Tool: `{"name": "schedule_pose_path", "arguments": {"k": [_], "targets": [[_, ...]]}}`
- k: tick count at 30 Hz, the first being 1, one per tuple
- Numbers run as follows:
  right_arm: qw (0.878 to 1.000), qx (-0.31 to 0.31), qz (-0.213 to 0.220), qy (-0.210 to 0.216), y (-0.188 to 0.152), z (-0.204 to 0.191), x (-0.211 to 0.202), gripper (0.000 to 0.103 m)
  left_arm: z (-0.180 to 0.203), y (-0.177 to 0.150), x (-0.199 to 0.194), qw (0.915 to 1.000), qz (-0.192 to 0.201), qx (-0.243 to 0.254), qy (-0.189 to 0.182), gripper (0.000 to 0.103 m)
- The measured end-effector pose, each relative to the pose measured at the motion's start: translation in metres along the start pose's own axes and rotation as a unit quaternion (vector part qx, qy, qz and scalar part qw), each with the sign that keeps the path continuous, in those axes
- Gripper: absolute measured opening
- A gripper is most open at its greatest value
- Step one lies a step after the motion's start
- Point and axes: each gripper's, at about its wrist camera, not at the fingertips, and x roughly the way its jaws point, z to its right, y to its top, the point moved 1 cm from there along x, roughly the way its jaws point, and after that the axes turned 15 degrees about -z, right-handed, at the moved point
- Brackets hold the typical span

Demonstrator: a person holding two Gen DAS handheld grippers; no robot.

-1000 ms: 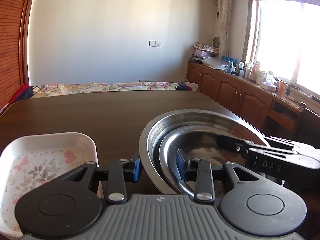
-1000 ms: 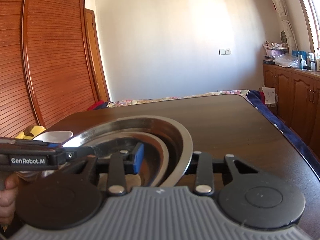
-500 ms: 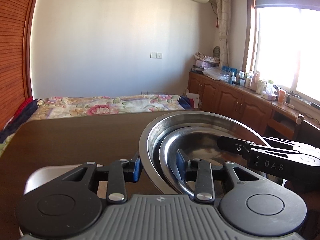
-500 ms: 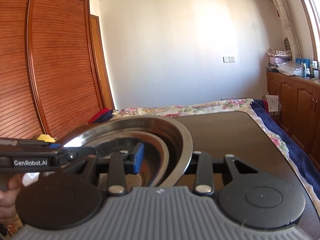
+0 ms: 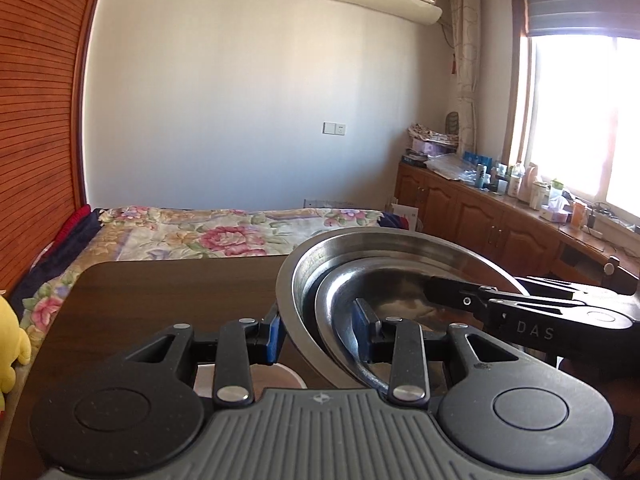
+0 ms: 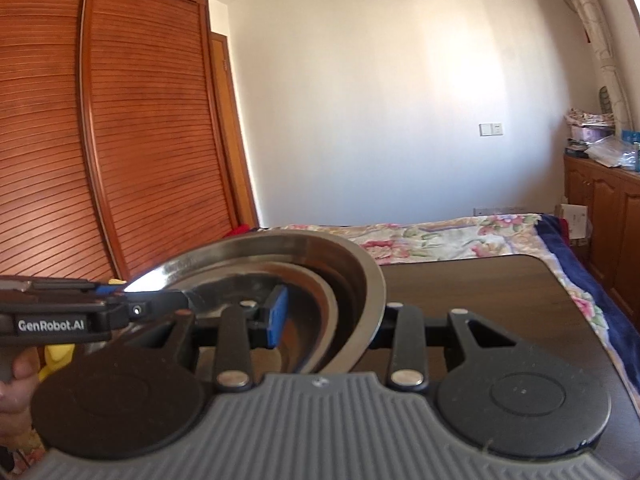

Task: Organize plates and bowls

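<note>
A large steel bowl (image 5: 384, 248) with a smaller steel bowl (image 5: 400, 292) nested inside hangs above the dark wooden table (image 5: 180, 292). My left gripper (image 5: 318, 332) is shut on the near-left rim, with one blue pad outside the big bowl and one inside the small bowl. My right gripper (image 5: 448, 294) reaches in from the right. In the right wrist view, the right gripper (image 6: 332, 320) is shut on the opposite rim of the large bowl (image 6: 280, 248) and the inner bowl (image 6: 304, 280). Its right finger is hidden behind the wall. The left gripper (image 6: 160, 304) comes in from the left.
A sliver of a white tray (image 5: 276, 376) shows under my left gripper. A yellow plush toy (image 5: 10, 340) sits at the table's left edge. A flowered bed (image 5: 224, 236) lies beyond the table, wooden cabinets (image 5: 480, 224) line the right wall, and a slatted wardrobe (image 6: 100, 140) stands on the left.
Both grippers have risen together with the nested bowls still clamped. The white floral tray has dropped almost out of the left wrist view, and the bed beyond the table has come into sight.
</note>
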Motion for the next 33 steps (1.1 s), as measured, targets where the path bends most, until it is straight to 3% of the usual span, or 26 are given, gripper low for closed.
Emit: {"name": "schedule_pose_path", "arguments": {"k": [13,33], "targets": [[0.999,-0.014,-0.026,0.045,0.004,-0.035,0.032,0.039,-0.043,-0.012,-0.009,0.9991,-0.007,-0.029,0.030,0.037],[0.996,-0.044,-0.059,0.050,-0.007,-0.076,0.053,0.039,-0.080,-0.044,-0.012,0.9969,-0.027,-0.057,0.047,0.037]]}}
